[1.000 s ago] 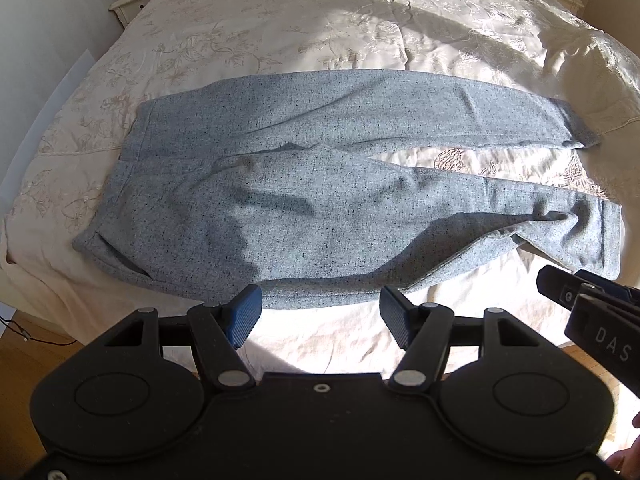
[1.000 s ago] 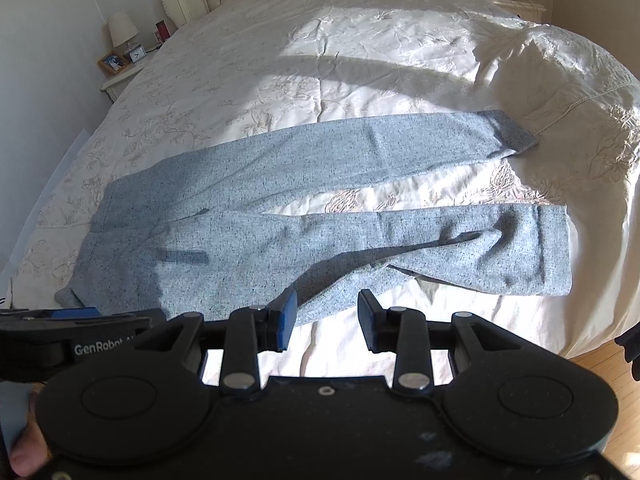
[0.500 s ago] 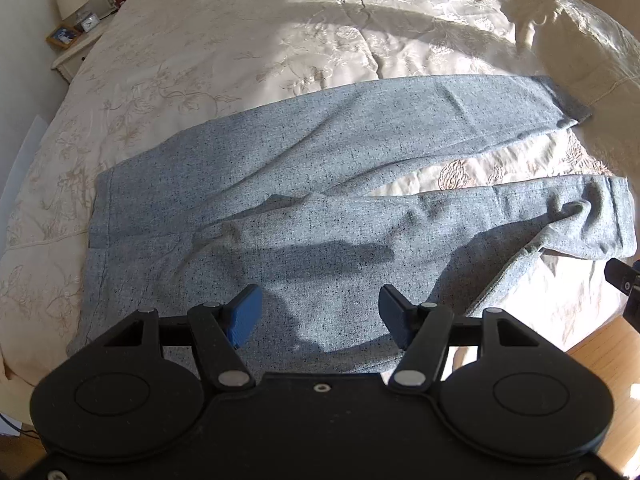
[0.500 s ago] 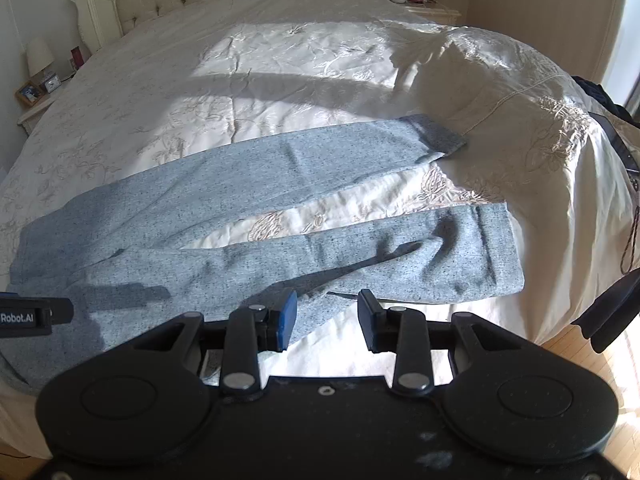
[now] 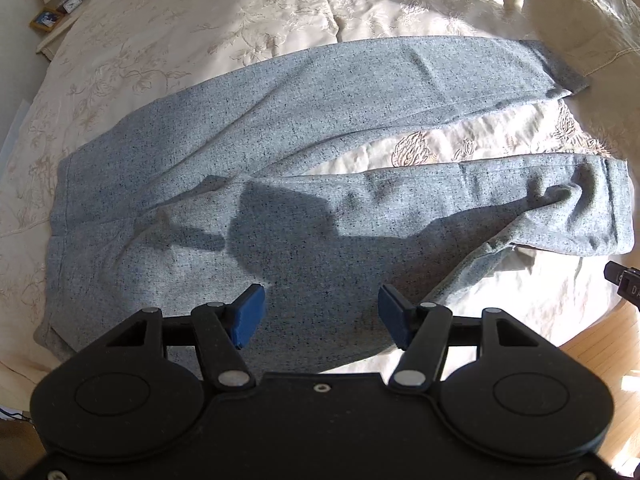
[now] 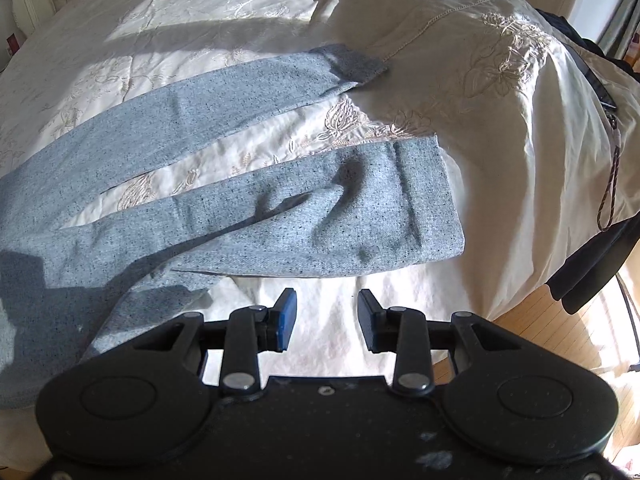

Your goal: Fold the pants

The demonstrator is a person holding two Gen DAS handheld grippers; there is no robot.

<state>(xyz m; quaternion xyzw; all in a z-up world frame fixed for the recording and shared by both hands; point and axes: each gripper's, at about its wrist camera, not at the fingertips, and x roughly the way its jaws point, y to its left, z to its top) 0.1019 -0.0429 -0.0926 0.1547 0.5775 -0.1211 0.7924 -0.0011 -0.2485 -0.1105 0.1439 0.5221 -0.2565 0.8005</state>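
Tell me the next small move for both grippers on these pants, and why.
Probably lower each gripper onto the near leg's edge and close. The grey pants lie spread flat on the bed, legs apart, unfolded. The left gripper hangs over the thigh, the right gripper just short of the near cuff; both jaws stand open, empty.

Your left gripper (image 5: 319,316) points down over the pants (image 5: 304,184), jaws wide apart; your right gripper (image 6: 327,320) too, just beside them.

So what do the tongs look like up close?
Both are black plastic. The left tongs and the right tongs each have two blue-padded tips on black link arms with silver rivets, and two big round discs on the body behind them.
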